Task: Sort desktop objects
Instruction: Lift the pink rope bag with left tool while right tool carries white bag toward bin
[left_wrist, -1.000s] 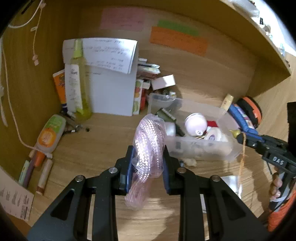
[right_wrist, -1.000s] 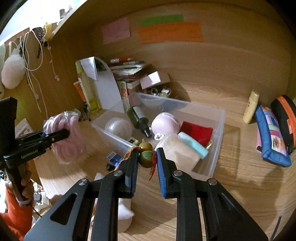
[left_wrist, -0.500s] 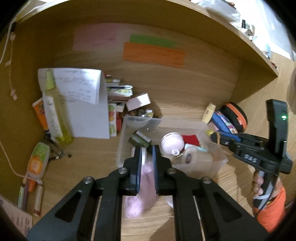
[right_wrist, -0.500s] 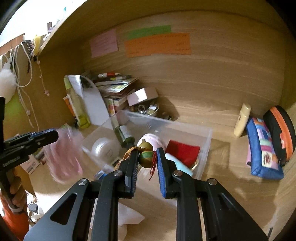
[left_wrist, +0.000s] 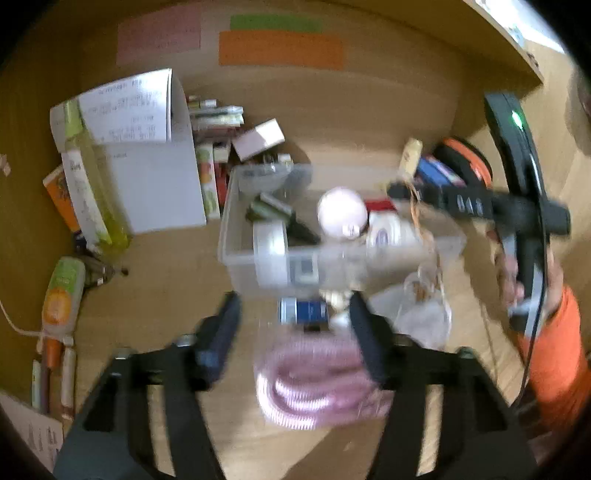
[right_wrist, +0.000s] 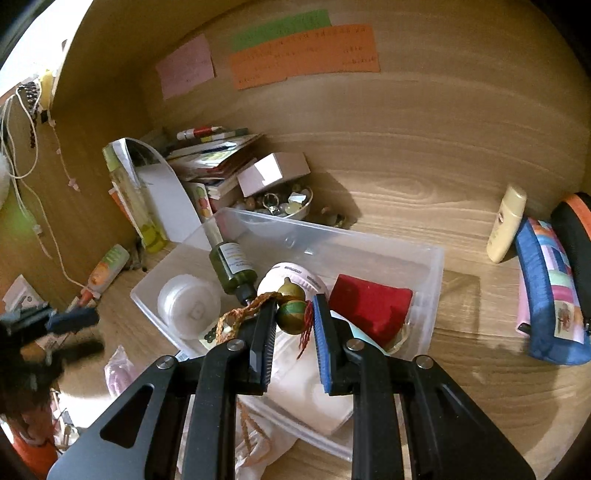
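My left gripper (left_wrist: 293, 325) is open; the bagged pink rope (left_wrist: 314, 380) lies blurred on the desk between and below its fingers, in front of the clear plastic bin (left_wrist: 236, 258). My right gripper (right_wrist: 293, 321) is shut on a small gourd charm (right_wrist: 291, 314) with a braided orange cord and red tassel, held over the bin (right_wrist: 436, 258). The bin holds a dark green bottle (right_wrist: 231, 267), a white round jar (right_wrist: 188, 304), a pink ball (left_wrist: 341, 210), a red pouch (right_wrist: 369, 304) and white cloth.
A white file holder (left_wrist: 147, 158), yellow bottle (left_wrist: 88, 192) and books stand at the back left. A blue pencil case (right_wrist: 546, 288), orange-black case and cream tube (right_wrist: 506, 223) lie on the right. Tubes and pens lie at the left (left_wrist: 59, 295). A small blue-white item (left_wrist: 303, 310) lies before the bin.
My left gripper opened and let go of the pink rope, which dropped onto the desk in front of the bin. My right gripper moved forward over the bin with the gourd charm.
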